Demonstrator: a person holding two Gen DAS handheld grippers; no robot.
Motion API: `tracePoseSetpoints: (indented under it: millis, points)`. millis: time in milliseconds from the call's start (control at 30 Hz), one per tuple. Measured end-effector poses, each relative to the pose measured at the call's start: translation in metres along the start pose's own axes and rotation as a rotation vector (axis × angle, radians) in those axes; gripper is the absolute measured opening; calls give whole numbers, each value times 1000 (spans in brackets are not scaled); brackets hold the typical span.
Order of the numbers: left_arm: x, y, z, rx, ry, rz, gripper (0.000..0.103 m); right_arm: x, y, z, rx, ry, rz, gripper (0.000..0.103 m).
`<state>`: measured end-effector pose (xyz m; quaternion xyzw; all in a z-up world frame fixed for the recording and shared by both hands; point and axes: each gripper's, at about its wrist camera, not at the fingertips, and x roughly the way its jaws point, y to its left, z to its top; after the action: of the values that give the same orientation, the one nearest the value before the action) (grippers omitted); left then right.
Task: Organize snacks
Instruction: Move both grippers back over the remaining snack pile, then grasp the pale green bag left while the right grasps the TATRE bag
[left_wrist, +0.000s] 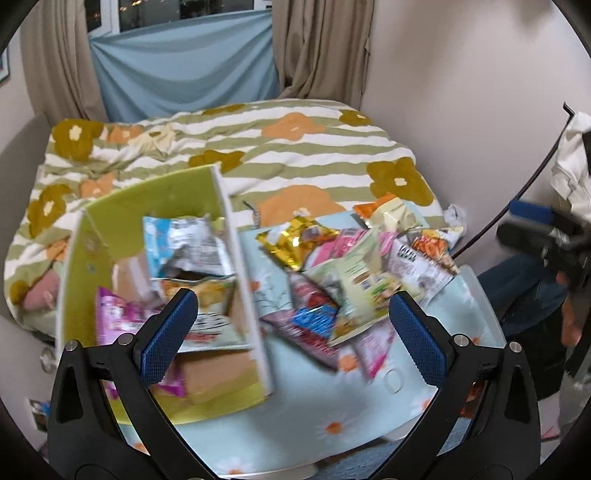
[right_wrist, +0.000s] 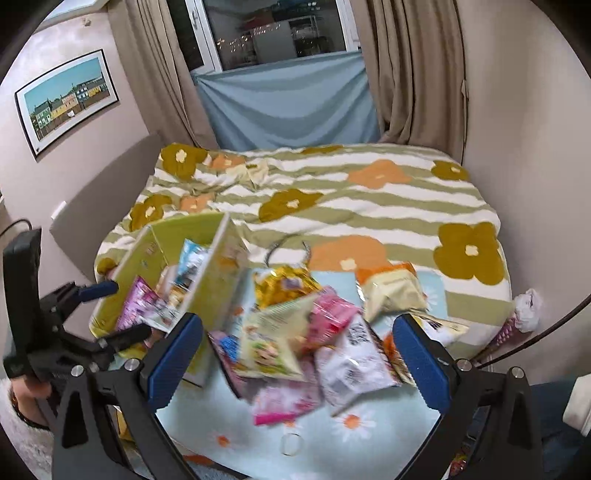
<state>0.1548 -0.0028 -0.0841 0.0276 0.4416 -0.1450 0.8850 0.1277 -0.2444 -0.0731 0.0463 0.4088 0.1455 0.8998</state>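
Observation:
A pile of snack packets (left_wrist: 347, 273) lies on a light blue daisy-print table (left_wrist: 332, 428); it also shows in the right wrist view (right_wrist: 314, 332). A green box (left_wrist: 92, 258) at the left holds several packets, among them a blue-silver one (left_wrist: 184, 247) and a purple one (left_wrist: 118, 321). The box shows in the right wrist view too (right_wrist: 207, 280). My left gripper (left_wrist: 291, 332) is open and empty, above the box's right wall and the pile's edge. My right gripper (right_wrist: 295, 365) is open and empty over the pile. The left gripper (right_wrist: 99, 310) appears at the left of the right wrist view.
A bed with a green-striped floral duvet (right_wrist: 351, 206) lies behind the table. Beige curtains (right_wrist: 413, 74) and a blue cloth (right_wrist: 288, 107) hang at the window. A framed picture (right_wrist: 66, 99) hangs on the left wall. The right gripper (left_wrist: 546, 236) shows at the right of the left wrist view.

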Motion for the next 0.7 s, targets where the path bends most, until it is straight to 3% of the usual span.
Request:
tracePoseSetpoints:
  millis: [367, 700]
  points:
    - [72, -39, 19, -133, 120, 20, 103, 58, -53, -29, -149, 148, 120, 103]
    - [134, -53, 10, -215, 235, 75, 101, 126, -70, -40, -299, 262, 245, 103]
